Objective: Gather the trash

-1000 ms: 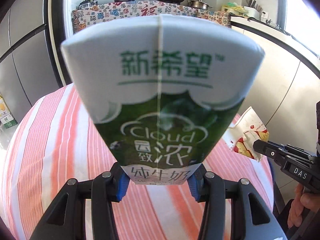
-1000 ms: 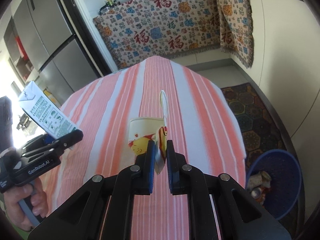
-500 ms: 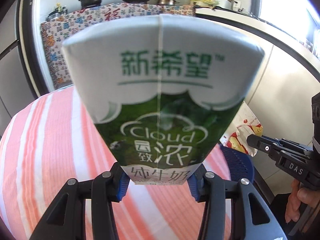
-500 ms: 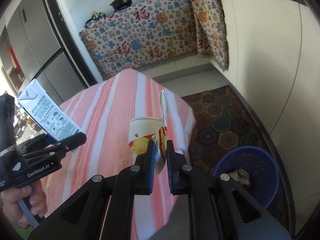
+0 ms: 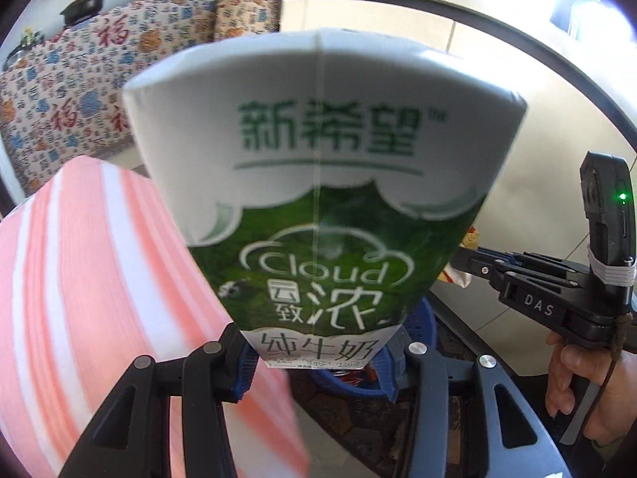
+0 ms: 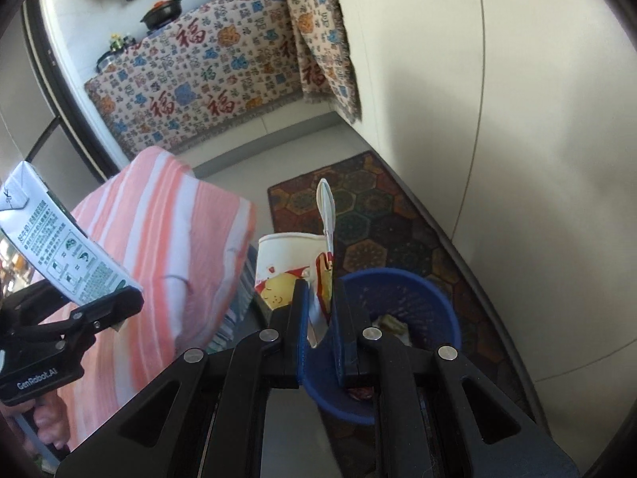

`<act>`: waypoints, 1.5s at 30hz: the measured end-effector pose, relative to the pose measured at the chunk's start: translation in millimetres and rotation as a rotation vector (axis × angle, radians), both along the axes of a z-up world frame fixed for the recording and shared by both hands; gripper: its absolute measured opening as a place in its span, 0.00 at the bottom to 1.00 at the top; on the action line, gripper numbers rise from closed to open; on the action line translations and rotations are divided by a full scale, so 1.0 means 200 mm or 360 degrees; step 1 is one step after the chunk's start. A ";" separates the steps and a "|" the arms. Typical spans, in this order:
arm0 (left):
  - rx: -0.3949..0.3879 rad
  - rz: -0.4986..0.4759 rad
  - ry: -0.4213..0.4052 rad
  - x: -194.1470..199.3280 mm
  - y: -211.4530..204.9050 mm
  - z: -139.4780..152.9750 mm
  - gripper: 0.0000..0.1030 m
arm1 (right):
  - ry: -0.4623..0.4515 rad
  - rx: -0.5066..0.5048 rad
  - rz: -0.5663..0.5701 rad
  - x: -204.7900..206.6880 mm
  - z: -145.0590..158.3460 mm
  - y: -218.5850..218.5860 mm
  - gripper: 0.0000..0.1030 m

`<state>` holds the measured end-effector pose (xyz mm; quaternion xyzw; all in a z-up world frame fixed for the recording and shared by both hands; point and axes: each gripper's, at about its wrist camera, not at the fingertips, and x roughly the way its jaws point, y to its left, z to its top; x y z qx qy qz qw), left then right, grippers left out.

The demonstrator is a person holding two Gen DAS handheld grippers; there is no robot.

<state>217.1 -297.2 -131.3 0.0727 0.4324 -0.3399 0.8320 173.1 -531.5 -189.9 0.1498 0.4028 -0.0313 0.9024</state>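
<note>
Swinging off the striped desk (image 6: 167, 231), both tools now reach the blue bin (image 6: 402, 298): left tool (image 5: 318, 362) clamps the milk carton (image 5: 322, 183), right tool (image 6: 318, 314) pinches the paper cup (image 6: 286, 267), ready to drop

I see the desk (image 6: 167, 239) at the left of my right wrist view, draped in a cloth of orange-pink and white stripes; the part I can see carries nothing else. Beside it is pale tiled floor (image 6: 278, 135). On the floor lies a dark rug (image 6: 378, 215) with hexagon patterns, and a blue bin (image 6: 434, 298) stands at the rug's near edge, scraps inside it.
</note>
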 end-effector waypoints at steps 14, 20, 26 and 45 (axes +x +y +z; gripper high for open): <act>0.0082 -0.0173 0.0164 0.04 -0.49 -0.34 0.47 | 0.0185 0.0085 -0.0142 -0.05 -0.31 -0.35 0.10; 0.0151 -0.0209 0.0226 -0.01 -0.59 -0.46 0.48 | 0.0242 0.0135 -0.0154 -0.04 -0.39 -0.42 0.10; 0.0188 -0.0237 0.0256 0.03 -0.67 -0.54 0.48 | 0.0246 0.0166 -0.0145 -0.01 -0.43 -0.44 0.15; 0.0251 -0.0177 0.0090 -0.04 -0.67 -0.44 0.63 | 0.0076 0.0179 -0.0314 -0.11 -0.27 -0.47 0.68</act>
